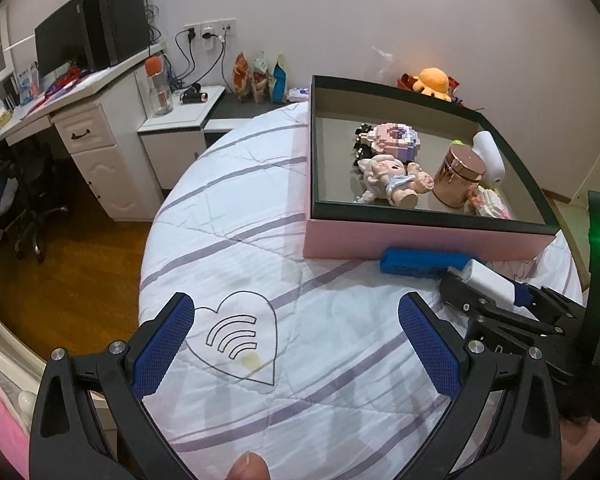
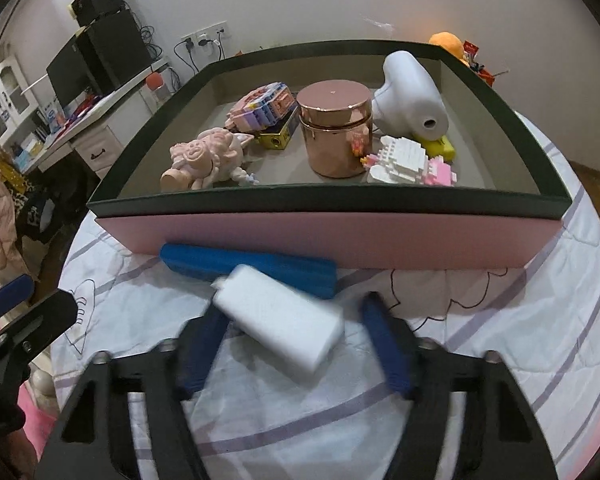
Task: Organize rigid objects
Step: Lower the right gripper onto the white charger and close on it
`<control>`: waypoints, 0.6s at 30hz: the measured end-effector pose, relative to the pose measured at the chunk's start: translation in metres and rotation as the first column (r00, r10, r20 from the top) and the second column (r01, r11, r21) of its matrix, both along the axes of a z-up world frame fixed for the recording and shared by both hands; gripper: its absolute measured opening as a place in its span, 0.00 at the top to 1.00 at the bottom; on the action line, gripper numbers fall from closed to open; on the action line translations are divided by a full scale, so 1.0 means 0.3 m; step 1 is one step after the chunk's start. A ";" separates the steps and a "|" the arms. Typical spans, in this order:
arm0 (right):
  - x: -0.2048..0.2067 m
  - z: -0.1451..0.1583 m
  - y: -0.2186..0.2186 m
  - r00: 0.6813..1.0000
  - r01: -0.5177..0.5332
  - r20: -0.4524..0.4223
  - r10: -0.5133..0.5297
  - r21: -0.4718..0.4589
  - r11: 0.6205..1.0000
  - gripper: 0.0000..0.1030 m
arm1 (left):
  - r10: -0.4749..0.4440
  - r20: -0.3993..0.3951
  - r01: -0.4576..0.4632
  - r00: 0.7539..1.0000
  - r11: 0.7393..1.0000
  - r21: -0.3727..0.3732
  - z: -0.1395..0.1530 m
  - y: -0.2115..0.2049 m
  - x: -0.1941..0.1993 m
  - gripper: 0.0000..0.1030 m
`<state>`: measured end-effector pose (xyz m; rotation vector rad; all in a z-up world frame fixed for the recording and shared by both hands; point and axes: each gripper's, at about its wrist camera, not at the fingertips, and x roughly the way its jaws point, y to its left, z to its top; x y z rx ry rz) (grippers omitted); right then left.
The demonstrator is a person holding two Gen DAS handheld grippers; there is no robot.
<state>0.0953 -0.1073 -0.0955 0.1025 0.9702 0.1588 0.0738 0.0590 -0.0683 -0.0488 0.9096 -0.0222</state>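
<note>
A pink box with a dark rim sits on the bed. Inside are a rose-gold jar, a pink doll, a white hair-dryer-shaped thing, a brick toy and a white-and-pink brick model. A blue bar lies in front of the box. A white block lies tilted between the fingers of my right gripper; the jaws stand apart, the left finger touching it. My left gripper is open and empty above the bedspread.
The bed has a white quilt with purple stripes and a heart drawing. A white desk with a monitor and a nightstand with a bottle stand at left. Wooden floor lies beside the bed. An orange plush sits behind the box.
</note>
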 end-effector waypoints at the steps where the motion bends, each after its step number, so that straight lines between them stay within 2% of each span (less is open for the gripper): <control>1: -0.003 0.002 0.002 1.000 -0.015 -0.002 0.015 0.007 1.000 0.50 | -0.003 0.000 0.003 1.000 1.000 0.000 0.000 -0.005 0.001 0.00; 11: -0.073 0.032 -0.033 0.998 -0.059 -0.013 0.060 0.029 0.998 0.51 | -0.023 0.019 0.022 1.000 1.000 0.014 0.025 -0.047 -0.018 0.00; 18: -0.116 0.091 -0.086 0.999 -0.048 0.013 0.047 0.057 0.997 0.51 | -0.051 0.040 0.050 0.998 0.998 0.028 0.058 -0.089 -0.034 0.00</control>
